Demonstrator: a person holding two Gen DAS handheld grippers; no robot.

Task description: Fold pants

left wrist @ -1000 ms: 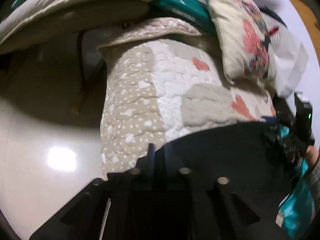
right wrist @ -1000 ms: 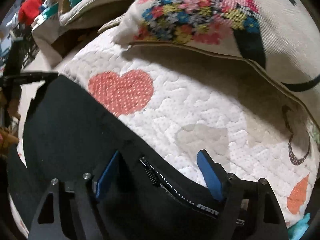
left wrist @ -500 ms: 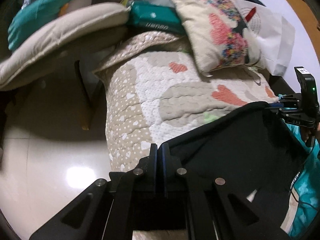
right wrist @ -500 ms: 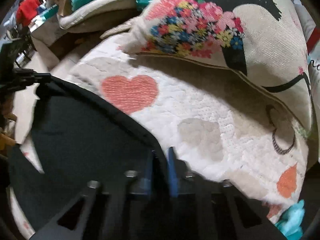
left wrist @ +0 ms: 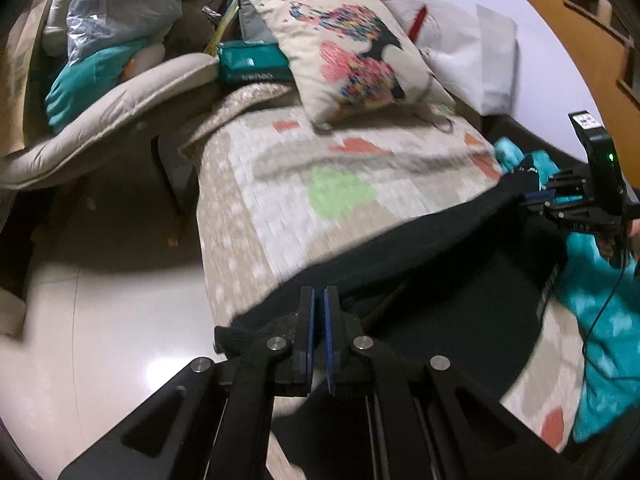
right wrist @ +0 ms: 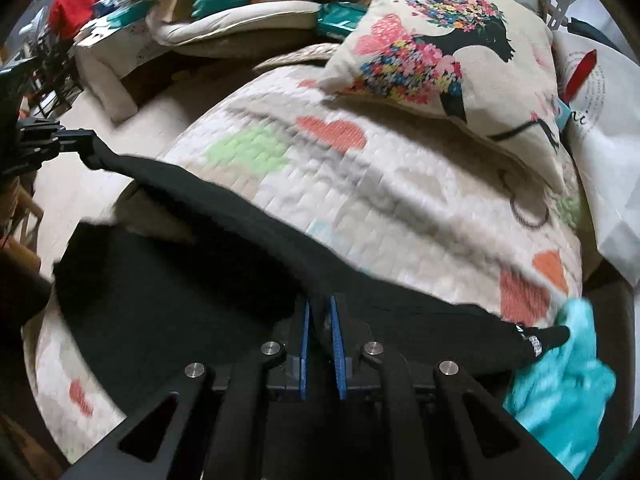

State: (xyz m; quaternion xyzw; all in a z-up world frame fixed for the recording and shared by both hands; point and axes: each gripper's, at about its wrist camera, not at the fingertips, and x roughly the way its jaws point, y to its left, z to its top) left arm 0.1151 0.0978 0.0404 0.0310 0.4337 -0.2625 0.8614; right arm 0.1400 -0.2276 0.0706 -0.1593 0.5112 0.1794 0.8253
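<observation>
We had the left tongs (left wrist: 319, 300) pinched nearly flat on one end of the black pants (left wrist: 460, 280), the blue pads (left wrist: 309, 332) with only a sliver between them and dark cloth caught there. In the right wrist view the right tongs (right wrist: 320, 312) were likewise clamped on the upper edge of the pants (right wrist: 180, 280), black fabric squeezed between the blue pads (right wrist: 338, 344). Each pair of tongs also showed in the other's view: the right tongs (left wrist: 540, 198) at the far right end of the taut black edge, the left tongs (right wrist: 86, 142) at its far left end.

The pants hung stretched between the two grips, their top edge lifted in a straight line while the rest sagged onto the quilted bedspread (right wrist: 400, 200), which carried red, green and grey hearts. A white-lettered band of the pants lay just beside a turquoise cloth (right wrist: 568, 380) at the right.

Farther back a cushion (left wrist: 356, 52) printed with a flower-haired silhouette rested on the bedspread, with a white paper bag (left wrist: 472, 60) beside it and a teal pouch (left wrist: 252, 66) to its left. A padded beige chair (left wrist: 120, 108) stood off the bed's left side over the glossy floor (left wrist: 100, 320). In the far corner of the right view a person in red (right wrist: 74, 4) was too small to make out.
</observation>
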